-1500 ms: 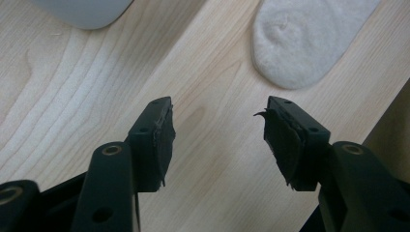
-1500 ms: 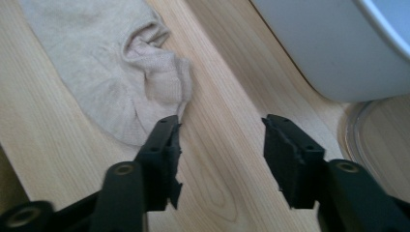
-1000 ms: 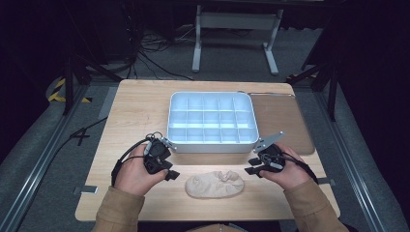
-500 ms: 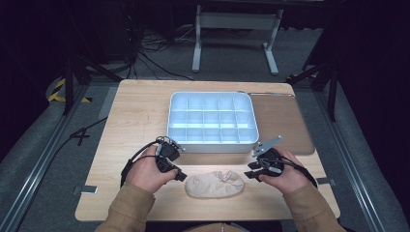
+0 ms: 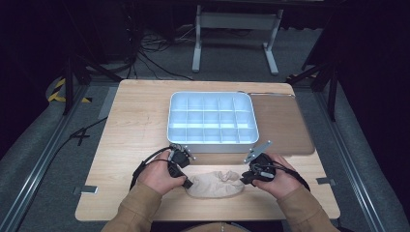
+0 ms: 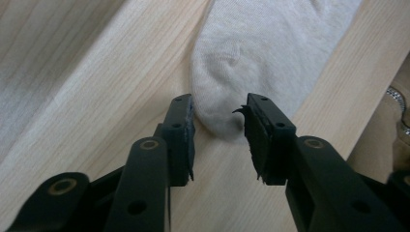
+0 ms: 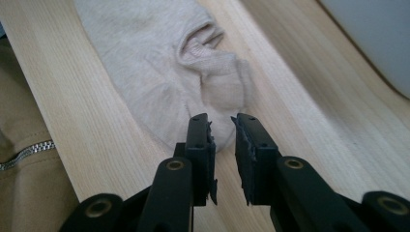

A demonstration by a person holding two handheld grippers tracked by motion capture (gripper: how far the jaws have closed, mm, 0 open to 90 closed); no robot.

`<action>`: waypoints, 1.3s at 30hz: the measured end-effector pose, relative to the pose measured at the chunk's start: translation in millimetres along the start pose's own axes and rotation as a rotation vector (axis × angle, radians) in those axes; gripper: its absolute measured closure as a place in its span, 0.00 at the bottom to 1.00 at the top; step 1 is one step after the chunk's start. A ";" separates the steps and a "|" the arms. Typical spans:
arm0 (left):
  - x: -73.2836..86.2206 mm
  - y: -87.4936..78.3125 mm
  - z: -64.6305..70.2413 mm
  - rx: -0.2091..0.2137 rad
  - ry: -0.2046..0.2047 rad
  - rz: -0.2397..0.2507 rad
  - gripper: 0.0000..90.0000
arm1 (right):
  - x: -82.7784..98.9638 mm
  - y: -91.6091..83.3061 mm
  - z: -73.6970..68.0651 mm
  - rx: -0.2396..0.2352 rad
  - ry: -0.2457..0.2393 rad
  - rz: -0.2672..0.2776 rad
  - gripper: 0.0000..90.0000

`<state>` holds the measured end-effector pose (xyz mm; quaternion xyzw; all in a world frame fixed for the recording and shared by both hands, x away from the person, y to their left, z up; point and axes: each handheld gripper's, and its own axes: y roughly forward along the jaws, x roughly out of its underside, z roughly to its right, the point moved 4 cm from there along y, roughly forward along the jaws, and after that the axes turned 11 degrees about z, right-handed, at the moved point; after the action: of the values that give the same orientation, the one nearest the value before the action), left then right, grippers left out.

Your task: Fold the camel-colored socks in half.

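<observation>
High view: both hands now closer in than before, left gripper (image 5: pixel 186 182) and right gripper (image 5: pixel 245 177) at either end of the beige sock (image 5: pixel 215 183) on the table (image 5: pixel 135 125). Left gripper view: jaws spread around the sock's tip, not pinching. Right gripper view: jaws just narrowed, sock edge between, still a gap.

From above, both ends of the sock (image 5: pixel 215 183) are tucked under the grippers, so you can't tell there whether either one pinches fabric. In the left gripper view the sock runs off the top edge, with its near tip sitting between the jaws. The right gripper view cuts the sock off at the top and the tray (image 7: pixel 372 38) at the corner. The tabletop's (image 5: pixel 140 121) near edge is covered by sleeves.
</observation>
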<state>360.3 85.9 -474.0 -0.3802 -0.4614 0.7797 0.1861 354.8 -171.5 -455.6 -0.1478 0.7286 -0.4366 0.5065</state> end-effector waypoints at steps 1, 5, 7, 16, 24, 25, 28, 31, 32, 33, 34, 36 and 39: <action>-0.2 0.5 1.0 -0.006 -0.001 -0.004 0.66 | -0.1 2.2 -1.8 -0.006 -0.006 -0.007 0.85; -0.8 4.3 4.3 -0.017 0.005 -0.021 0.63 | -1.3 6.9 -6.5 -0.019 -0.019 -0.017 0.85; -0.8 6.6 5.7 -0.029 0.012 -0.034 0.63 | -1.7 9.7 -8.7 -0.027 -0.025 -0.020 0.85; -4.0 11.8 14.0 -0.096 0.068 -0.066 0.67 | -3.0 17.5 -16.0 -0.034 -0.050 -0.040 0.85; -6.0 14.7 18.1 -0.089 0.060 -0.068 0.90 | -3.3 19.9 -18.8 -0.041 -0.054 -0.043 0.86; -5.9 14.2 18.2 -0.092 0.054 -0.068 0.91 | -3.3 20.0 -19.0 -0.041 -0.054 -0.045 0.86; -5.9 13.5 17.8 -0.095 0.049 -0.060 0.92 | -4.8 18.9 -19.5 -0.036 -0.057 -0.032 0.88; -5.8 11.7 17.7 -0.104 0.046 -0.062 0.92 | -6.3 17.4 -20.0 -0.035 -0.054 -0.019 0.90; -5.9 10.3 17.5 -0.105 0.046 -0.063 0.92 | -6.4 17.2 -19.9 -0.031 -0.052 -0.015 0.91; -5.7 8.5 17.6 -0.109 0.040 -0.057 0.92 | -6.4 17.2 -19.9 -0.030 -0.048 -0.014 0.92; -5.9 6.2 17.4 -0.109 0.039 -0.058 0.92 | -6.3 17.5 -19.9 -0.031 -0.045 -0.015 0.92; -5.9 1.7 16.8 -0.104 0.031 -0.048 0.92 | -5.6 19.0 -19.5 -0.035 -0.046 -0.018 0.93; -4.7 -4.4 15.7 -0.101 0.017 -0.046 0.92 | -4.0 23.4 -18.8 -0.037 -0.040 -0.023 0.93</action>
<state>351.1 76.0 -463.8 -0.3849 -0.5072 0.7477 0.1883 345.6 -146.3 -469.5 -0.1742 0.7245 -0.4257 0.5134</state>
